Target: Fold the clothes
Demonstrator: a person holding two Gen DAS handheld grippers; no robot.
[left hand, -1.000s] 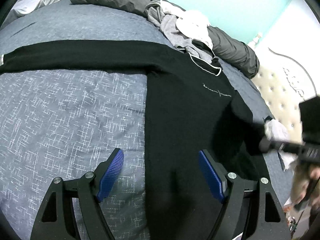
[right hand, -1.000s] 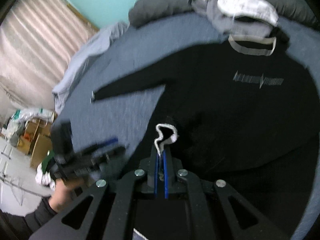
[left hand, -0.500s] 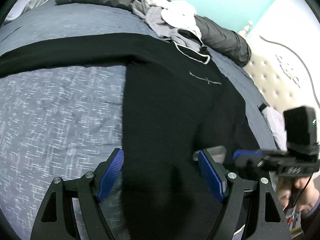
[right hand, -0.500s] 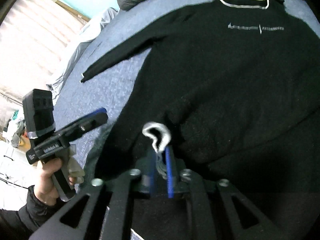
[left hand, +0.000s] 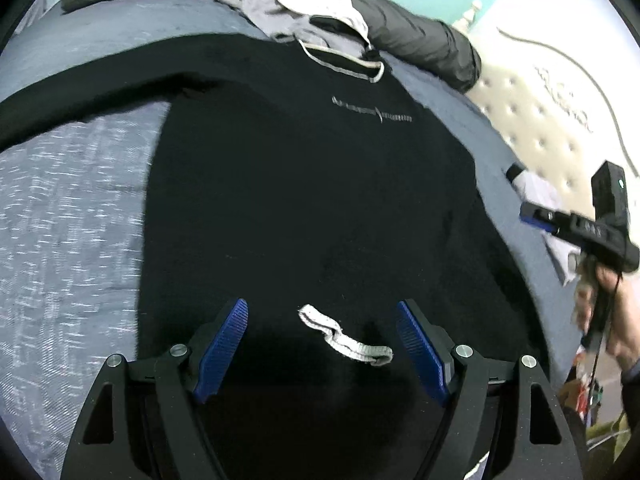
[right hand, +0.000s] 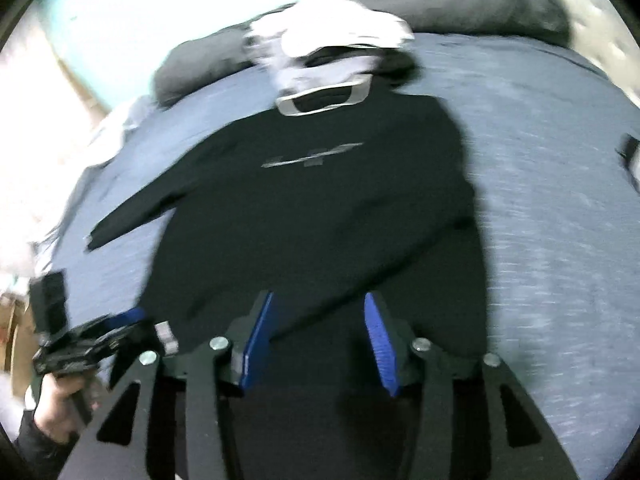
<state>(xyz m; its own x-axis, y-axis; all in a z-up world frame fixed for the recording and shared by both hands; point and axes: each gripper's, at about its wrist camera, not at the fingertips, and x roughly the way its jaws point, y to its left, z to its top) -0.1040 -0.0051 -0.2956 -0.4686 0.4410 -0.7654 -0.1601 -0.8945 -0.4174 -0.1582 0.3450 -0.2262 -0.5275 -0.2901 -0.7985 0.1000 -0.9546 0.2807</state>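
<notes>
Black sweatshirt (left hand: pixel 304 200): lay flat, front up, on the blue-grey bed (left hand: pixel 68 232); one sleeve folded across the body, its white cuff (left hand: pixel 344 342) lying between the left tool's fingers. Left tool (left hand: pixel 322 344): fingers spread, gripping nothing. Right tool (right hand: pixel 318 344): fingers apart, empty, above the hem. Loose garments (left hand: pixel 296 4): heaped beyond the collar.

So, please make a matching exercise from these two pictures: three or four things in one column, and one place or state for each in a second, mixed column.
Things:
1. black sweater
2. white cuff
3. left gripper
4. heap of clothes

States:
a. jaws open
b. lies on the sweater's lower part
c. piled beyond the collar
d. one sleeve stretched sideways

Pairs: 1-d, 2-b, 3-a, 4-c
</notes>
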